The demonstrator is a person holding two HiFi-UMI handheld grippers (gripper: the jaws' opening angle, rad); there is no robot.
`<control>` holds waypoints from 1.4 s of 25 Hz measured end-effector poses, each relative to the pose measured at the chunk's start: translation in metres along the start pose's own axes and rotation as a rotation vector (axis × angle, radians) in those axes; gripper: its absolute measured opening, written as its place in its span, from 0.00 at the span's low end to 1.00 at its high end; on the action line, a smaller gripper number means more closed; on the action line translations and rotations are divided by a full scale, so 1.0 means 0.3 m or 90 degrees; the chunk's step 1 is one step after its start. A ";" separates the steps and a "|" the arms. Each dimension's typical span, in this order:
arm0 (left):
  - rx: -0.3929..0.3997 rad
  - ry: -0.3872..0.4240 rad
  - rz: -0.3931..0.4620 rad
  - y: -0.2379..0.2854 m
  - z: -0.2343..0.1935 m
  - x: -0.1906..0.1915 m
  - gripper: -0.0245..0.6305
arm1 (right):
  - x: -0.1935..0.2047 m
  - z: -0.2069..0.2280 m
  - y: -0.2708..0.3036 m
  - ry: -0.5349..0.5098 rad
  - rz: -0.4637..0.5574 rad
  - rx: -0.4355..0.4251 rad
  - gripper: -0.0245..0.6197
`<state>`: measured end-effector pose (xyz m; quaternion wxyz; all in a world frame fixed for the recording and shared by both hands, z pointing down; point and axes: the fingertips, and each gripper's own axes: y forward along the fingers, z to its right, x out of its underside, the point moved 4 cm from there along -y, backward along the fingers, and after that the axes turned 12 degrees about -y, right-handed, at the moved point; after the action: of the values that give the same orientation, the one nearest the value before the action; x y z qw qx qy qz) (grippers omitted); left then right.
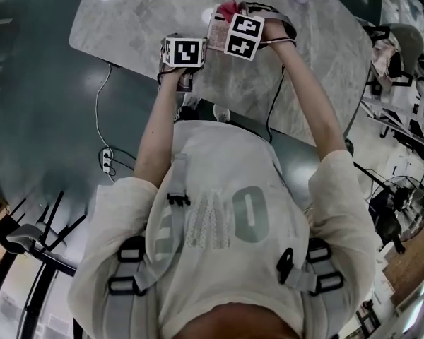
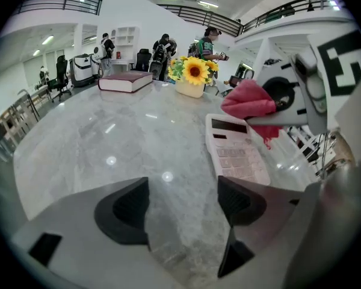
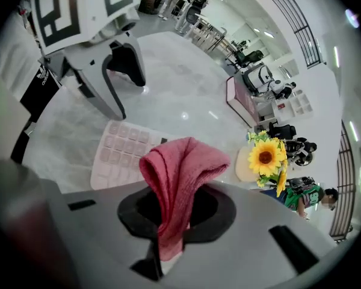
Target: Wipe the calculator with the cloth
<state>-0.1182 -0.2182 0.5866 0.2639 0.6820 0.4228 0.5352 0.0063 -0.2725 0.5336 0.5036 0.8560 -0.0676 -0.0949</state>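
Right gripper (image 3: 170, 220) clamps bunched red cloth (image 3: 182, 166) above pale pink calculator (image 3: 121, 152); left gripper (image 2: 183, 205) gapes.

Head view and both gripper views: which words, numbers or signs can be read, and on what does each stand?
"O": big pale letter on the person's shirt; its neighbours are too faint to read.
Calculator: key labels too blurred to read.
Marker cubes: square patterns only, no words.
Book: no legible title.
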 end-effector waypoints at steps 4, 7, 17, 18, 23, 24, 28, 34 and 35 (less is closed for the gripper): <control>-0.033 0.045 0.025 -0.003 -0.017 0.008 0.44 | -0.002 0.039 0.056 -0.018 -0.018 -0.015 0.12; -0.014 0.040 0.025 0.002 -0.020 0.003 0.44 | -0.006 0.047 0.089 -0.035 -0.029 -0.025 0.12; 0.049 -0.037 0.018 -0.019 -0.019 -0.010 0.55 | -0.048 0.020 0.089 -0.047 -0.031 -0.032 0.12; 0.048 -0.032 0.018 -0.020 -0.017 -0.010 0.55 | -0.053 0.015 0.089 -0.047 -0.031 -0.034 0.12; 0.048 -0.025 0.034 -0.008 -0.010 -0.013 0.55 | -0.069 -0.022 0.093 -0.056 -0.029 -0.042 0.12; 0.050 -0.035 0.038 -0.010 -0.016 -0.016 0.55 | -0.077 -0.030 0.092 -0.059 -0.029 -0.041 0.12; 0.061 -0.084 0.034 -0.030 -0.041 -0.020 0.55 | -0.105 -0.072 0.080 -0.064 -0.018 -0.052 0.12; 0.063 -0.091 0.040 -0.030 -0.038 -0.026 0.54 | -0.146 -0.137 0.053 -0.080 0.001 -0.068 0.12; 0.062 -0.090 0.041 -0.030 -0.038 -0.024 0.54 | -0.153 -0.149 0.048 -0.081 0.004 -0.071 0.12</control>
<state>-0.1321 -0.2210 0.5790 0.2421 0.7433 0.4068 0.4726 -0.0283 -0.2316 0.5717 0.5457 0.8185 -0.0972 -0.1511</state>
